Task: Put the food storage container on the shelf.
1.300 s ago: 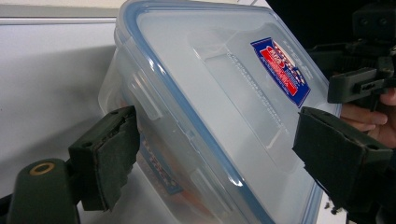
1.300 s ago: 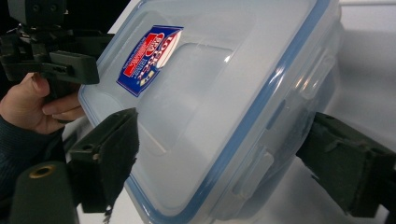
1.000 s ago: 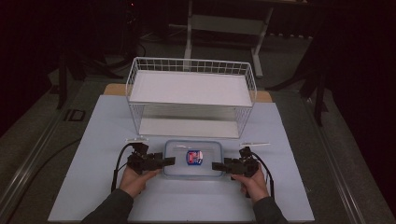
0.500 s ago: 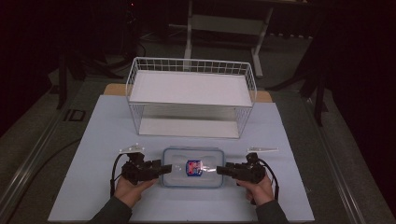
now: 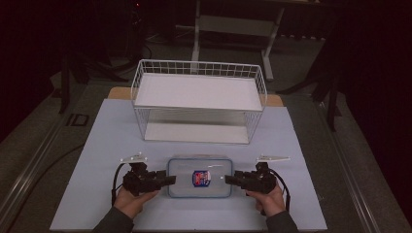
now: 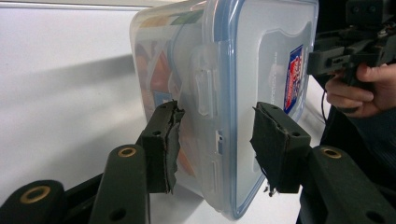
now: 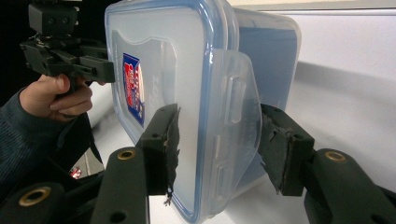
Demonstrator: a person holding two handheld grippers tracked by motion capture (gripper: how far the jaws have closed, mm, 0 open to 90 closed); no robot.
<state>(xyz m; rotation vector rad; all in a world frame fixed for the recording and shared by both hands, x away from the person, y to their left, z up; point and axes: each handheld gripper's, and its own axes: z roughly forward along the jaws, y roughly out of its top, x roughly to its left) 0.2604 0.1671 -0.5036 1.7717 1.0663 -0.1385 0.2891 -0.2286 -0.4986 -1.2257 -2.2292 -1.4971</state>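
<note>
Left gripper (image 5: 167, 180) and right gripper (image 5: 228, 179) each clamp one end of the clear plastic blue-rimmed lidded container (image 5: 199, 177) between them, sharing its weight evenly.

Dim room, lit worktop (image 5: 116, 145)
A pale mat covers the worktop; behind it stands a grey metal frame (image 5: 233, 24) on dark floor (image 5: 39, 141).

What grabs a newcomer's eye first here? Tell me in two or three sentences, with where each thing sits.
First comes the clear lidded container with its red and blue label, at the near edge of the pale blue table. The left gripper and the right gripper bracket its two short ends, each over a side latch, the jaws having just been closing. Behind it stands a white wire basket shelf.
</note>
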